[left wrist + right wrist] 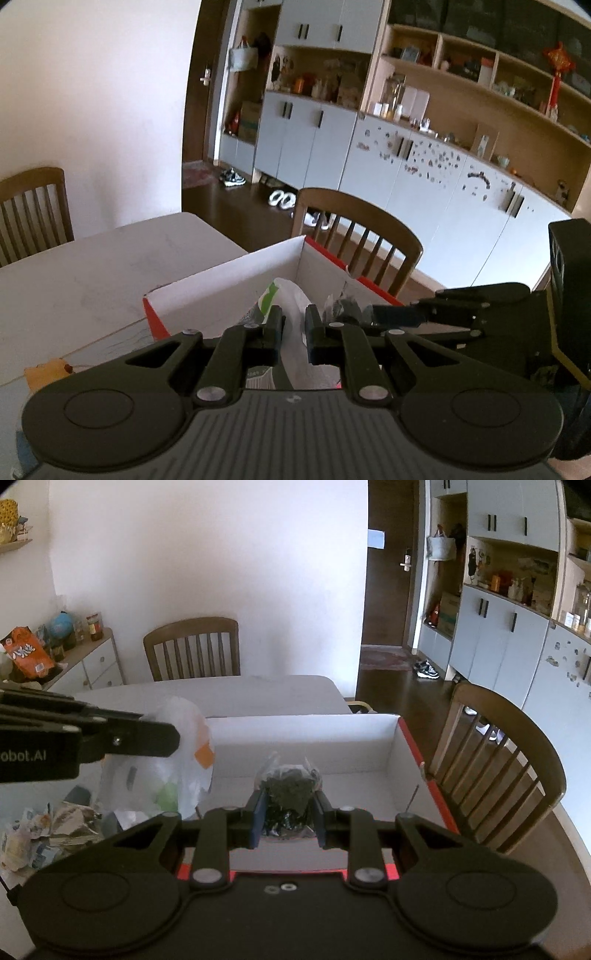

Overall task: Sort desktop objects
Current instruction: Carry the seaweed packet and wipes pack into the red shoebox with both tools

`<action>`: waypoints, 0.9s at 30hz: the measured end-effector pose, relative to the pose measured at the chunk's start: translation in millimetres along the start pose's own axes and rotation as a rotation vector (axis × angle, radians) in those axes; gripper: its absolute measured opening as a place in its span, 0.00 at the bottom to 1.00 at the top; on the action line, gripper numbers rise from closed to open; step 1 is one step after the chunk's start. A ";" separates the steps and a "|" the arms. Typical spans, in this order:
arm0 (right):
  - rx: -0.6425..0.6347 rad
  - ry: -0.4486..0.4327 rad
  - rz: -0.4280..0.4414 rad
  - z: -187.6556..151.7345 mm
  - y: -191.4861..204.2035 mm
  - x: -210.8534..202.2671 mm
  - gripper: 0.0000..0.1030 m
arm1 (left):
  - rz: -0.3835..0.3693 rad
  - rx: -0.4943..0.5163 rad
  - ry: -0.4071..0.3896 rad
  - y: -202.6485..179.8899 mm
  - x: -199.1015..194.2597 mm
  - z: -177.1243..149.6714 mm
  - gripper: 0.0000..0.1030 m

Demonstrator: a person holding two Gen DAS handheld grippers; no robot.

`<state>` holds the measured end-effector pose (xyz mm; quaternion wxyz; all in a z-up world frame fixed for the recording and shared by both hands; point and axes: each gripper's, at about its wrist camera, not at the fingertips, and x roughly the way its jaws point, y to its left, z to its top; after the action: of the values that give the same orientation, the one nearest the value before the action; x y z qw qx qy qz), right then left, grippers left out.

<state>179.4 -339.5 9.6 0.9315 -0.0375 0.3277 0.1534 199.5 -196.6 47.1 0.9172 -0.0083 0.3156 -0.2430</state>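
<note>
- Translucent white plastic bag (pixel 293 325), with a green patch on it, hangs pinched between the left tongs (pixel 294 332), which are closed tight on its thin film; in the right wrist view the same bag (pixel 177 746) shows an orange patch and sits at 9 o'clock.
- Dark crumpled packet in clear wrap (pixel 290 794) is clamped between the blue-padded right tongs (pixel 289 821), directly over the box's floor.
- White cardboard box (pixel 306 734) with red outer sides lies open below both loads; its floor looks bare in the right wrist view.
- The table (pixel 92 280) is pale and carries the box; crumpled papers (pixel 48 830) lie at 8 o'clock.
- Wooden chairs (pixel 498 760) stand at 3 o'clock and 12 o'clock of the box.
</note>
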 end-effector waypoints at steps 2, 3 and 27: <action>-0.006 0.002 0.006 1.7 -8.5 2.8 0.26 | -0.003 -0.002 0.025 -0.2 6.1 3.2 0.11; -0.009 0.004 0.010 2.7 -11.6 4.5 0.26 | -0.003 -0.004 0.035 0.8 8.9 4.2 0.11; -0.067 0.087 0.043 11.3 -56.8 54.1 0.26 | 0.045 0.110 0.212 5.0 87.0 38.9 0.11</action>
<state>243.7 -377.4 -16.9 0.9112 -0.0681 0.3631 0.1822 283.7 -236.8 27.4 0.8830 0.0747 0.3971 -0.2387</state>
